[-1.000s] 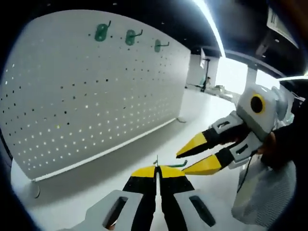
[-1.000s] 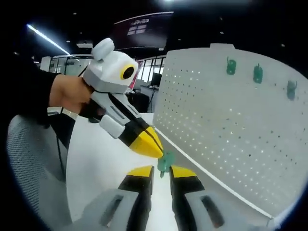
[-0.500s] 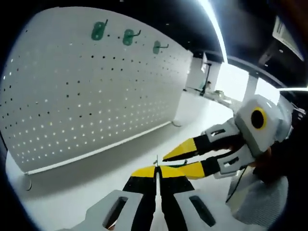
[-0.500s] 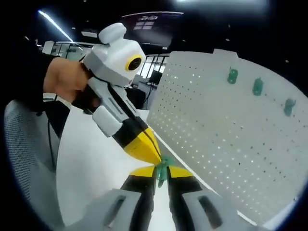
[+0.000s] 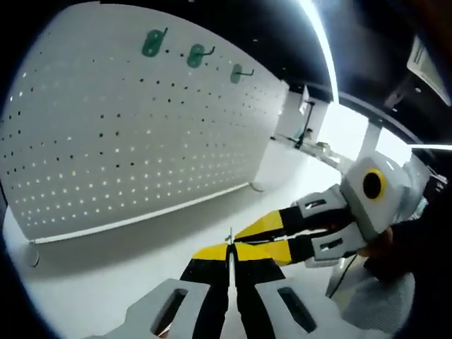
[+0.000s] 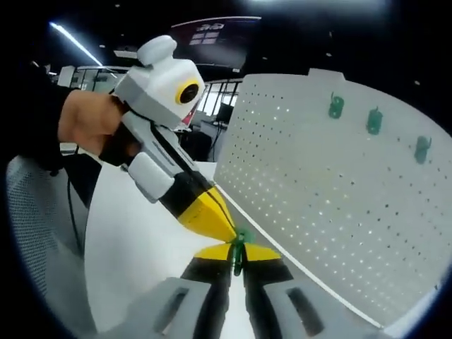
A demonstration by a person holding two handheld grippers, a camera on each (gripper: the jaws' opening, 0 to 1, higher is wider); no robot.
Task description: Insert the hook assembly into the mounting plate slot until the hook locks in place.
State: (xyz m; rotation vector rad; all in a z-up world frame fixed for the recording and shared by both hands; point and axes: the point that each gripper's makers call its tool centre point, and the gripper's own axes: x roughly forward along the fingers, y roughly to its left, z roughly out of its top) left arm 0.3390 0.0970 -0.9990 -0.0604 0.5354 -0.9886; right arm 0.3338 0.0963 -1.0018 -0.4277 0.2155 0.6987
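Observation:
A white pegboard mounting plate [image 5: 127,141] stands upright on the table, with three green hooks [image 5: 195,55] hung along its top edge; it also shows at the right of the right gripper view [image 6: 339,198]. A small green hook assembly [image 6: 240,242] is held in front of the board, low and clear of it. My right gripper [image 6: 238,256] is shut on it. My left gripper [image 5: 229,248] is shut too, a thin end of the hook [image 5: 230,235] rising from its jaws. The two grippers' yellow tips meet at the hook.
The white table [image 5: 106,282] runs along the foot of the board. A grey mesh chair back [image 6: 35,233] stands beside the table edge. A person's hand [image 6: 85,127] holds the left gripper. Office space with windows lies beyond the board.
My right gripper has come in to the hook held by the left gripper, and its jaws have gone from open to shut around it. Both views have shifted a little.

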